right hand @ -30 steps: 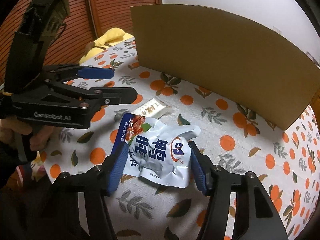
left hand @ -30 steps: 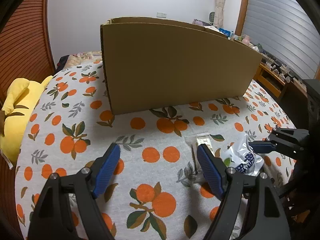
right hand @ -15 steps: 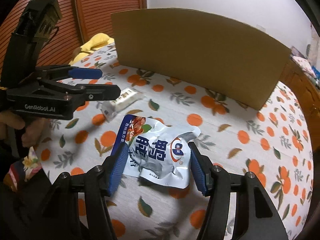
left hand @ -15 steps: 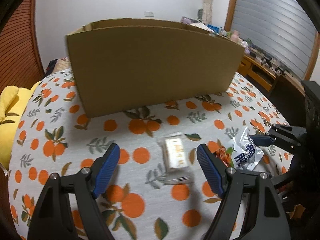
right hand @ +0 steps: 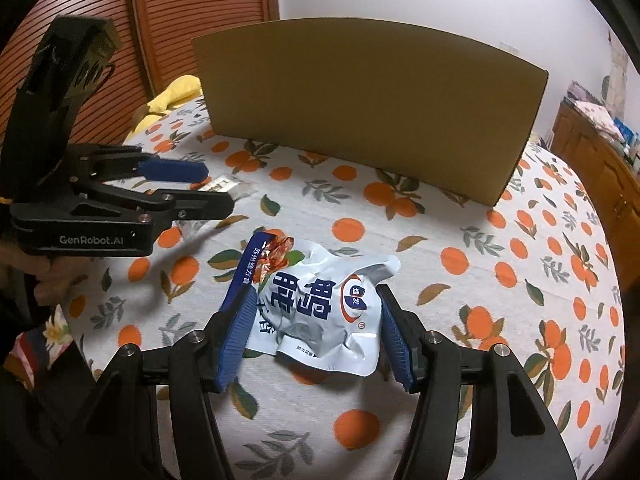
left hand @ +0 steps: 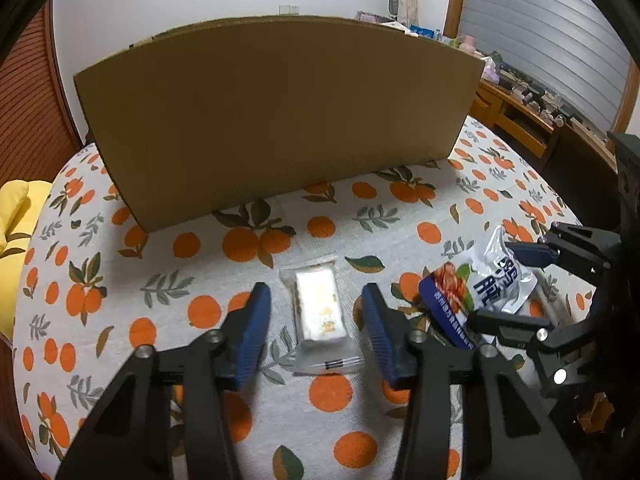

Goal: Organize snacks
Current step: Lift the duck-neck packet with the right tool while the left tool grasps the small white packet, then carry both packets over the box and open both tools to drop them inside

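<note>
A small clear-wrapped cream snack bar lies on the orange-print tablecloth. My left gripper is open with its blue pads on either side of the bar, not touching it. A crumpled white and blue snack bag lies flat to the right; it also shows in the left wrist view. My right gripper is open around the bag, its pads close to both edges. The left gripper shows in the right wrist view over the bar.
A large cardboard box stands upright behind both snacks, its inside hidden; it also shows in the right wrist view. A yellow plush lies at the table's left edge. A wooden cabinet stands at the far right.
My left gripper has swung right and forward until the snack bar sits between its pads. The right gripper has stayed around the bag on the cloth.
</note>
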Motion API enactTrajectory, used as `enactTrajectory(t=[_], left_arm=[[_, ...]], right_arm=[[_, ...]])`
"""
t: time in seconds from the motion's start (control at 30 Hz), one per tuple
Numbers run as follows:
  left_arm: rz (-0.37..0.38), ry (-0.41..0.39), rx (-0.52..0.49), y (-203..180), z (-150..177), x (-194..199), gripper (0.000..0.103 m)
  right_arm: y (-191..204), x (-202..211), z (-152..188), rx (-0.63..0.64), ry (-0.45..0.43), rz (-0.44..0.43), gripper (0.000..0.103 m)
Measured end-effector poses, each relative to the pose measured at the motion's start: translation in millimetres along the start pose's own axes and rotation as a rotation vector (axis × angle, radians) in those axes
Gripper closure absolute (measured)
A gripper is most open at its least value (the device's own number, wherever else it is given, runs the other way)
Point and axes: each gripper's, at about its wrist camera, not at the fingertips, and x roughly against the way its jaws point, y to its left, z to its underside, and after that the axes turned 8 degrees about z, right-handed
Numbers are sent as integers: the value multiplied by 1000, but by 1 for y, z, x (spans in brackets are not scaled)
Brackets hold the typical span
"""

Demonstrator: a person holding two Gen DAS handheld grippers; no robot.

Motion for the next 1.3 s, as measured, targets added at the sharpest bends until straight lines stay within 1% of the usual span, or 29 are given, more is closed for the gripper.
enactTrajectory(t=[0.07,0.1,0.13,0.17,0.2,0.27,0.6,0.8,1.07,1.3], left_arm=[[-1,-3,0,0,1,-1,65],[-3,-5,-1,0,1,-1,71],[-6,-5,-1,0,0,-1,74],[-6,-4,5,1,0,-1,79],[-2,-5,8,2,-1,-1,81],[0,-9,16,2,0,0,83],[-7,-17,17,2,2,8,83],[8,-48,27,6,-4,18,83],[37,-101,16,1,-24,35,83],[49,-160,-5,1,-55,55,83]], right_arm=[[-1,-1,0,1,-2,-8,42],[-1,-1,1,5,-4,-11,42],[-1,-1,1,10,-5,-14,42],[-2,0,2,12,-6,-15,42],[-2,0,2,15,-8,-19,42],[-4,1,4,13,-7,-27,42],[-6,8,7,2,-26,-18,42],[-8,12,7,-4,-43,-13,43],[-16,24,-9,-4,-85,-5,43],[-30,42,-33,-2,-151,7,43]])
